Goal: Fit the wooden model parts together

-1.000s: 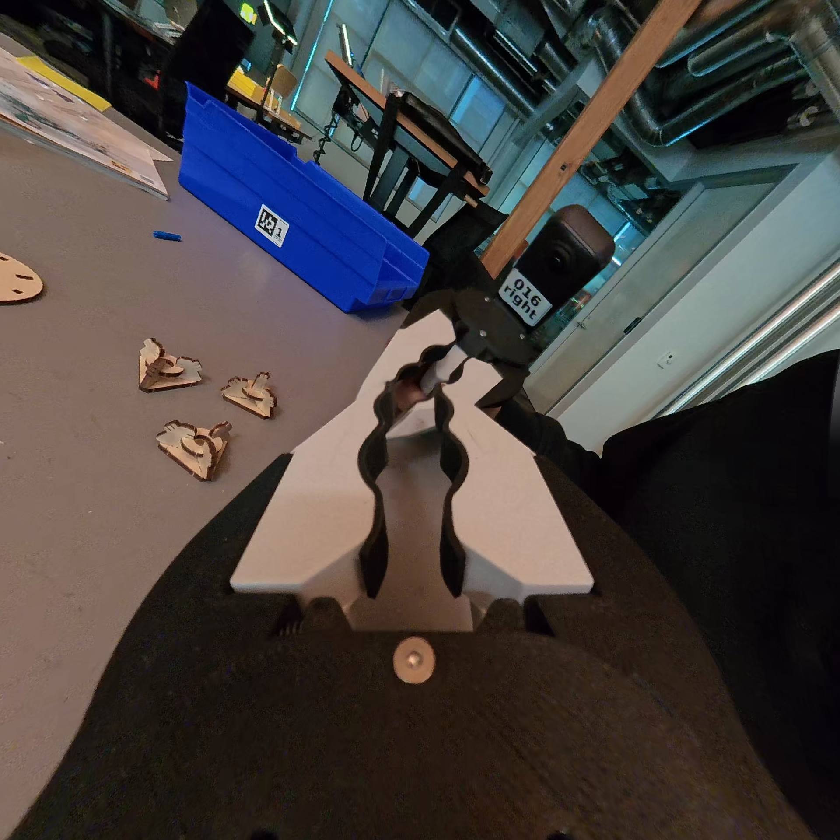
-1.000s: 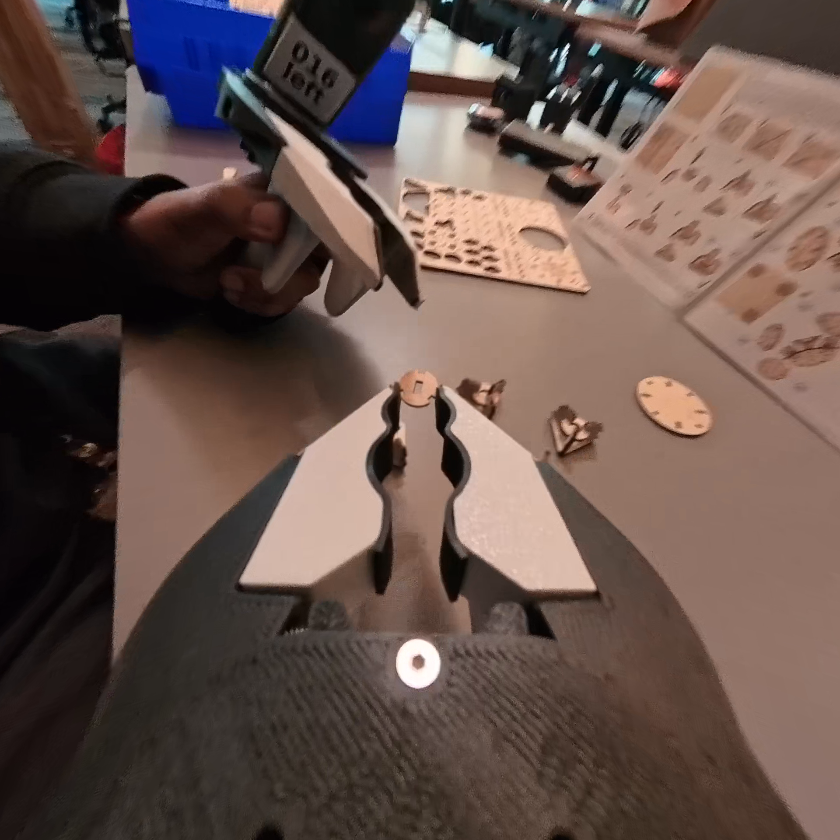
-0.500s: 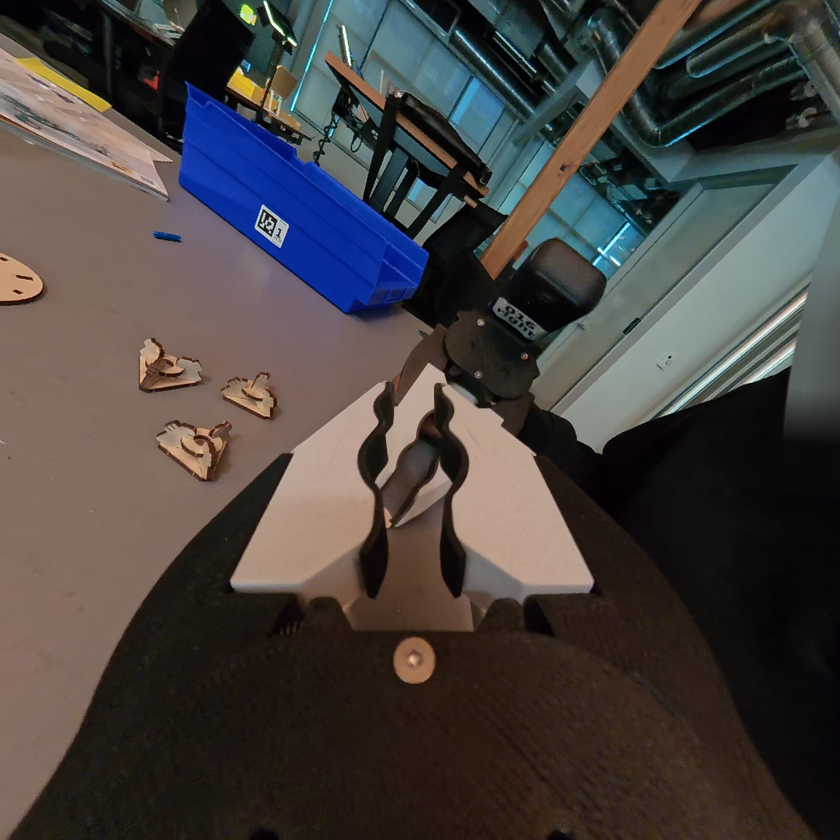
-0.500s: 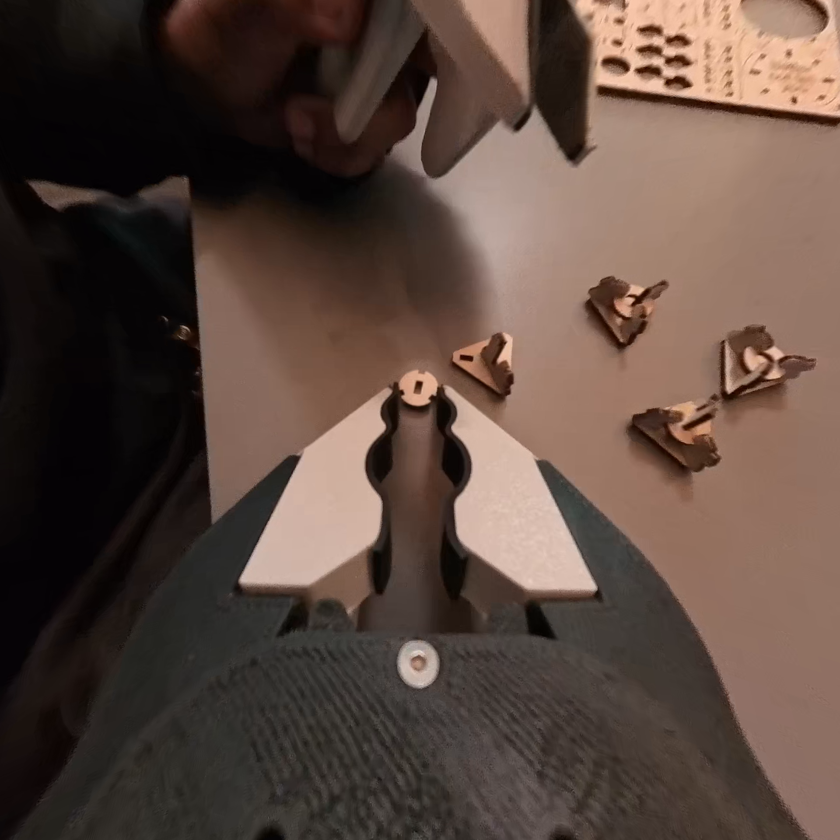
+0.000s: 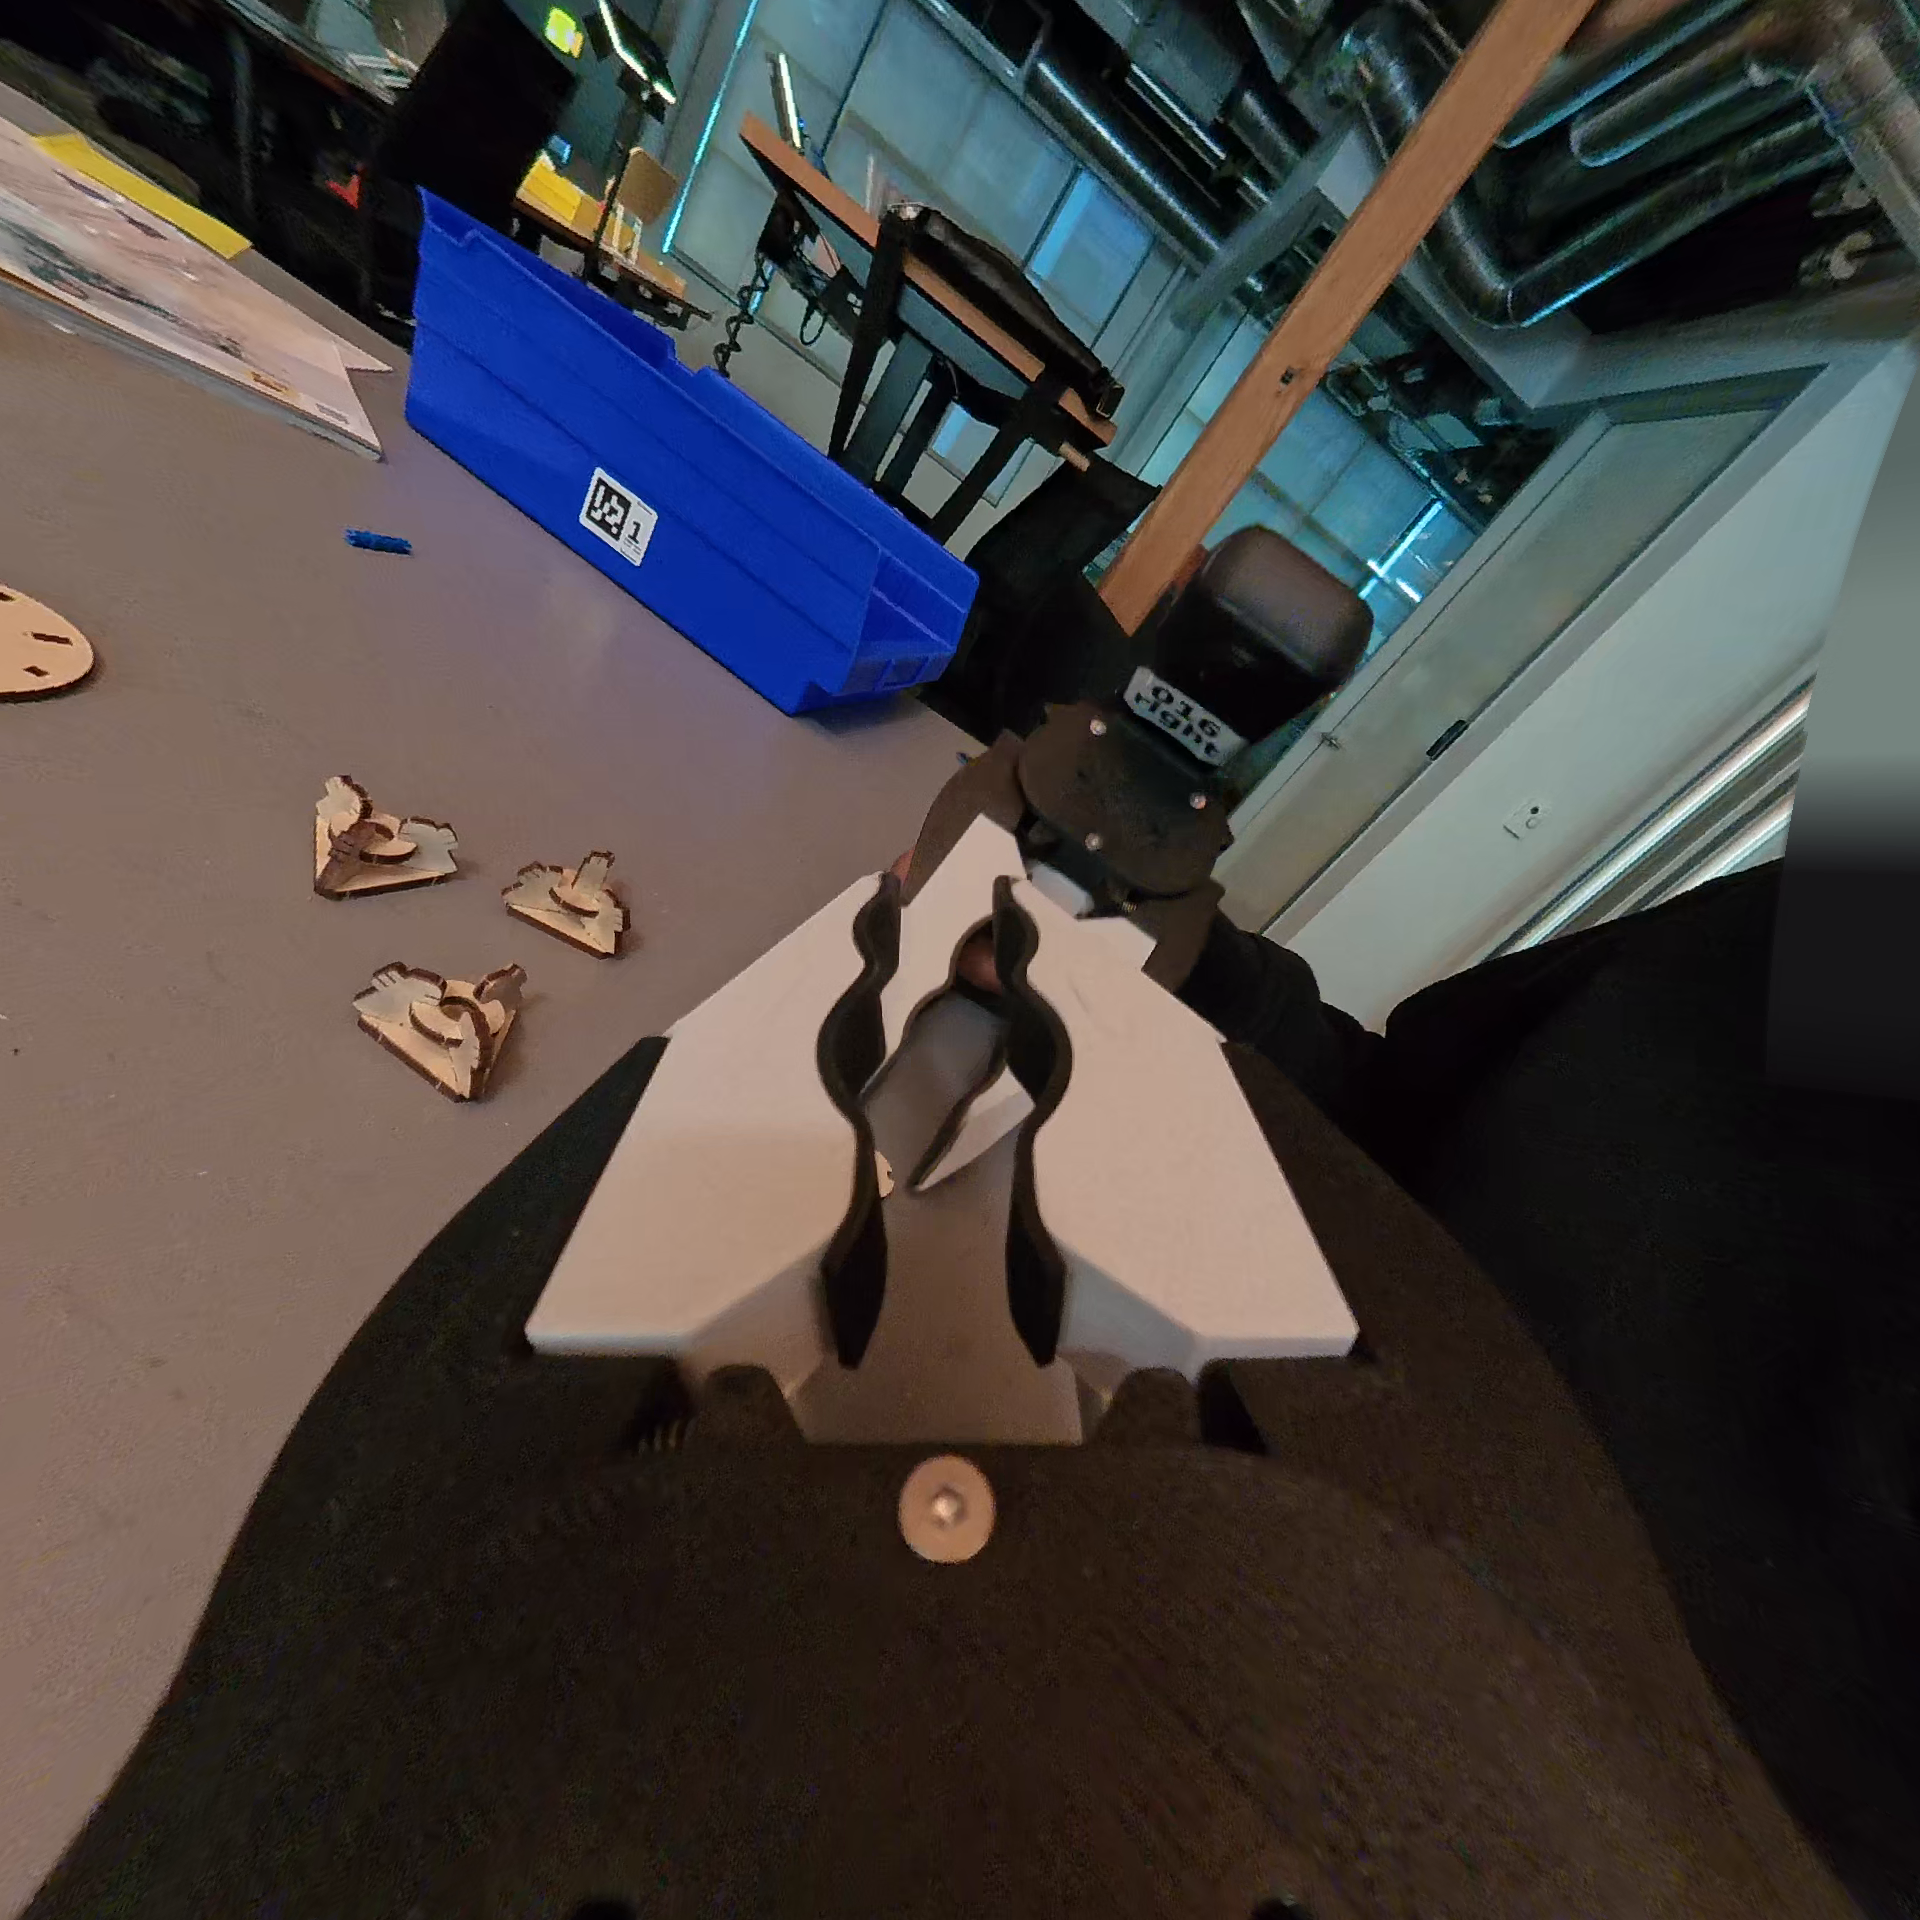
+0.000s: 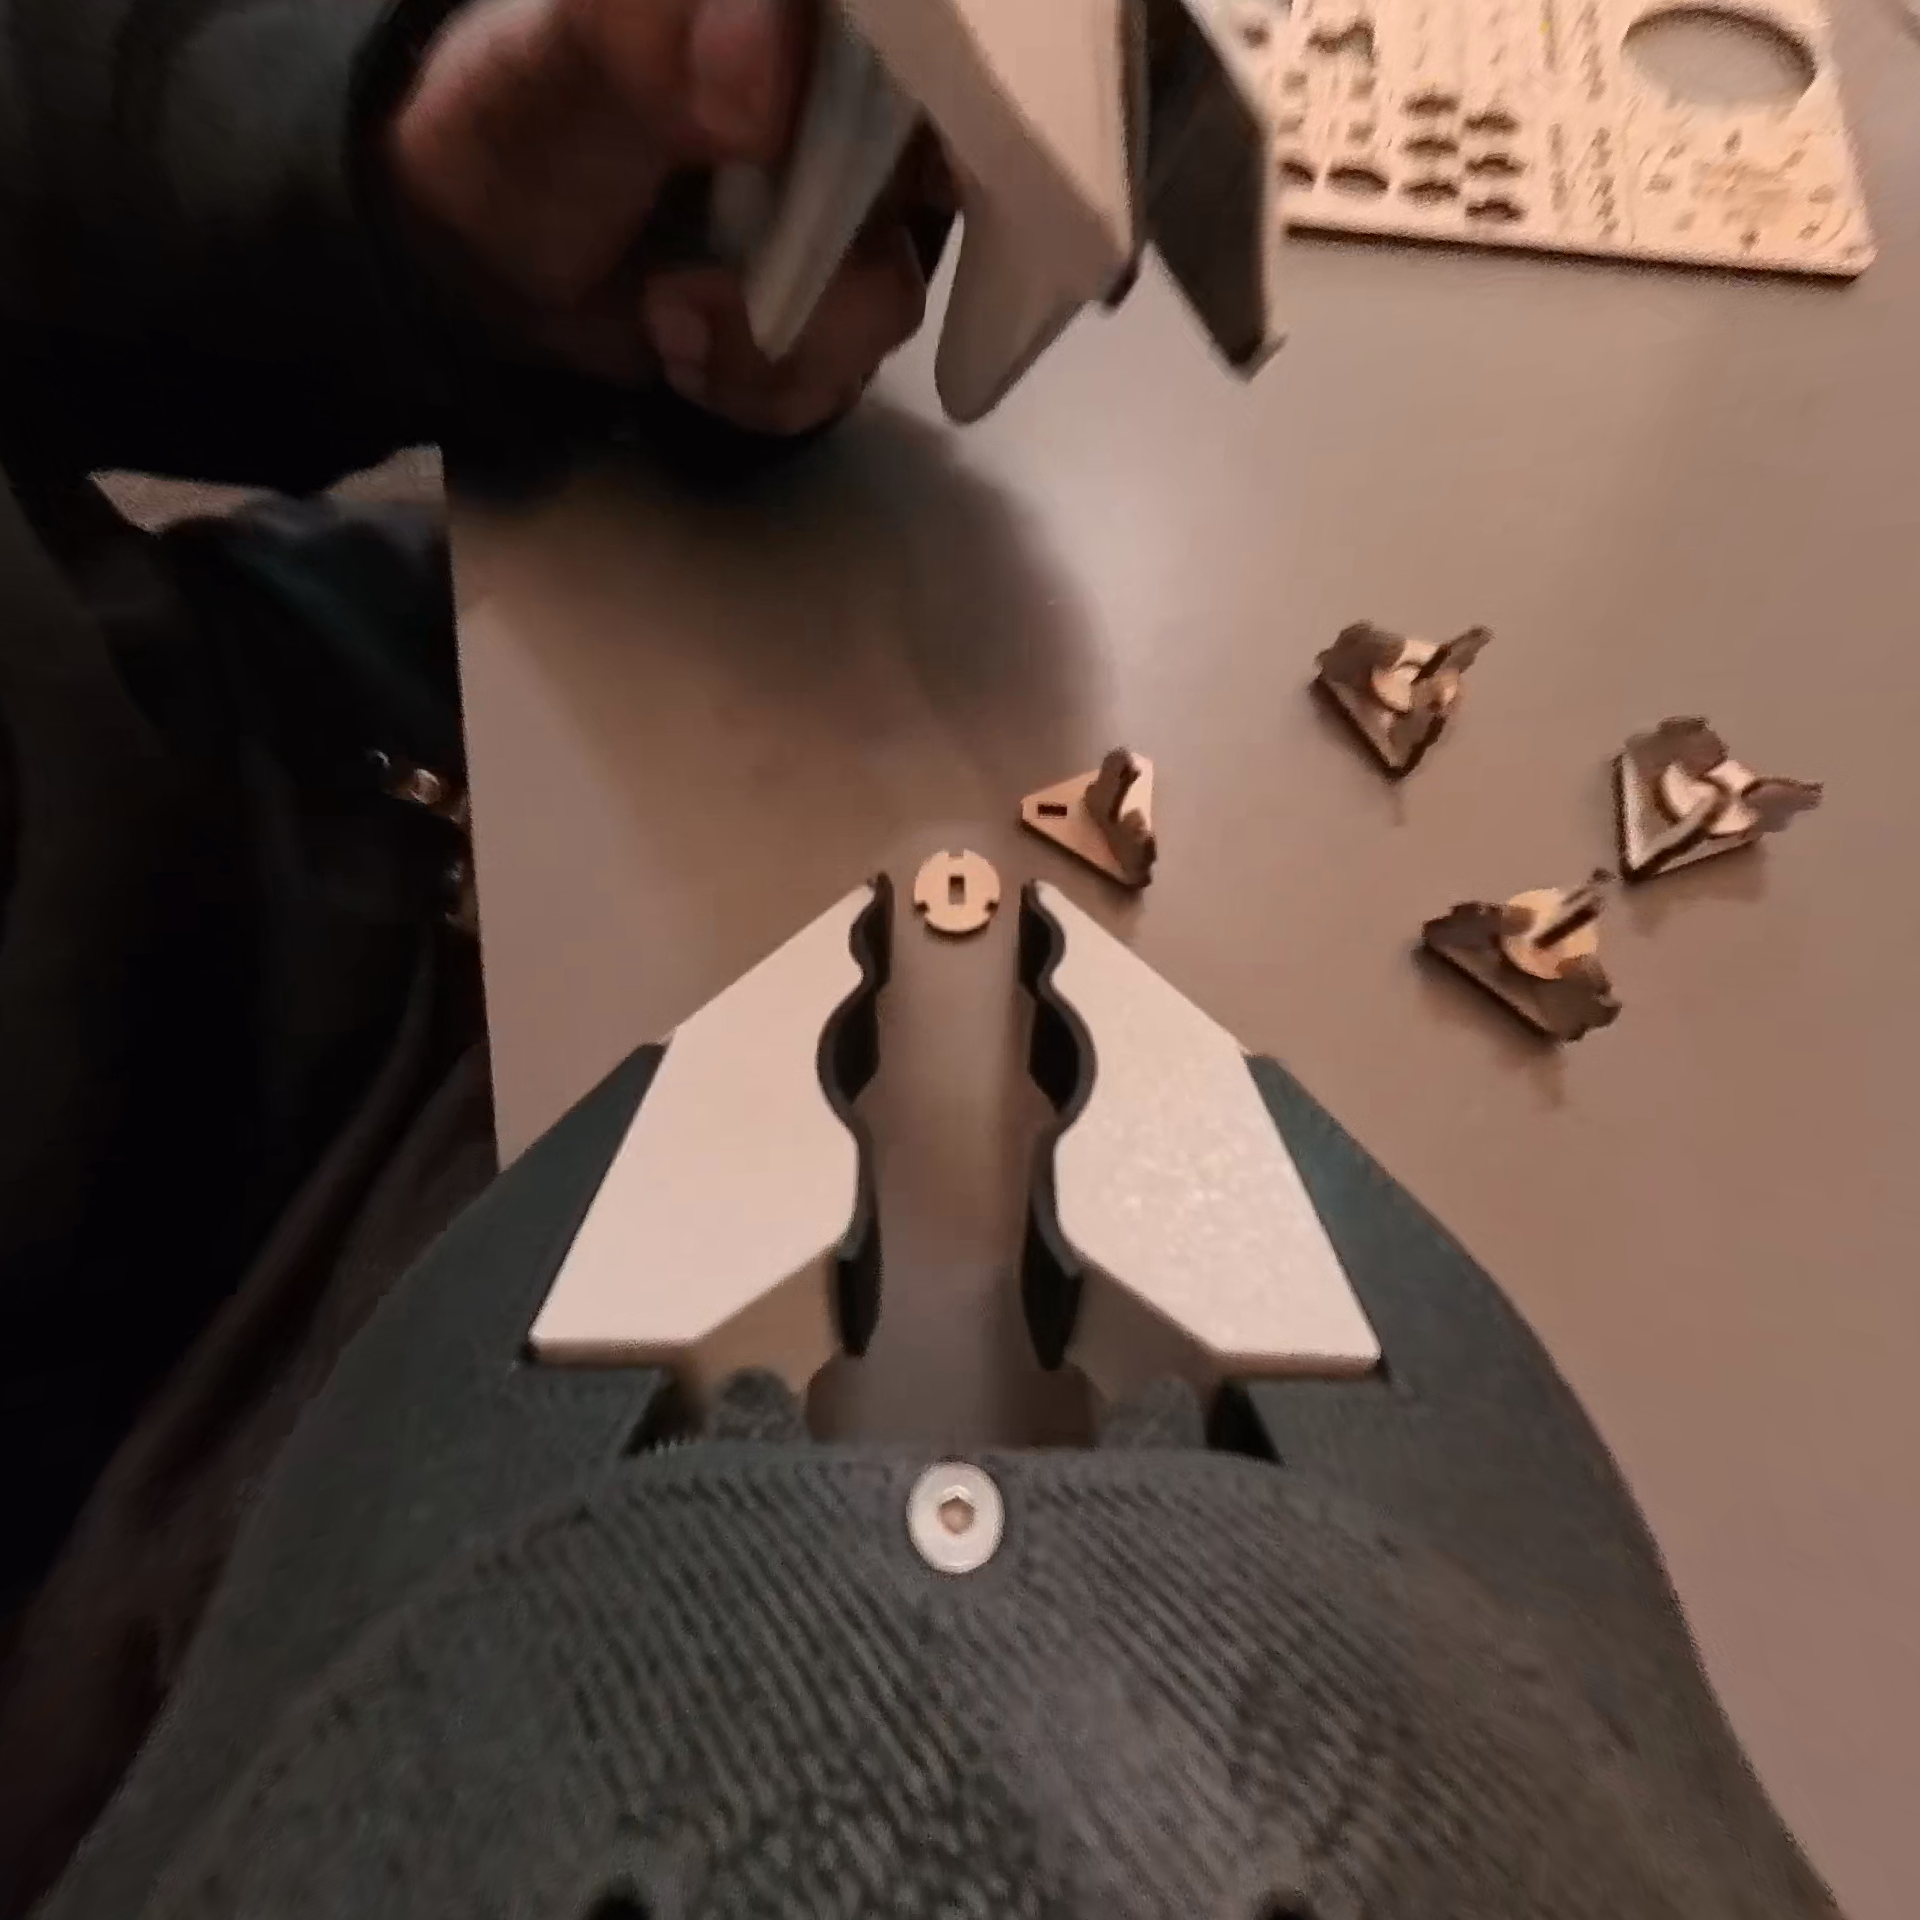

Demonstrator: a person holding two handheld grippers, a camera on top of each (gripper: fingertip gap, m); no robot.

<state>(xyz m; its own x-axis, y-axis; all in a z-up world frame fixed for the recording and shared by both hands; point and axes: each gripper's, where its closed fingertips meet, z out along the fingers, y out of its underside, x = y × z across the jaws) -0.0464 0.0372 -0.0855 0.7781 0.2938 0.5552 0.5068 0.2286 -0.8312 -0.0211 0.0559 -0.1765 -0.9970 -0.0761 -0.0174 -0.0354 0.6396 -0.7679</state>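
Between the right gripper's [image 6: 951, 894] parted fingertips lies a small notched wooden disc [image 6: 958, 896].

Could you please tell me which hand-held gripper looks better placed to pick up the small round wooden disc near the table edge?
Right, probably. The right hand-held gripper points down at the small round wooden disc, open fingertips on both sides of it. The left hand-held gripper is raised farther off.

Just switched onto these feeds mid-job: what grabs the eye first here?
The small round wooden disc with a slot lies on the grey table, between the open right gripper fingertips, clear of both. To its right sits a triangular wooden piece, then three more assembled ones. The bright blue bin stands at the table's far edge.
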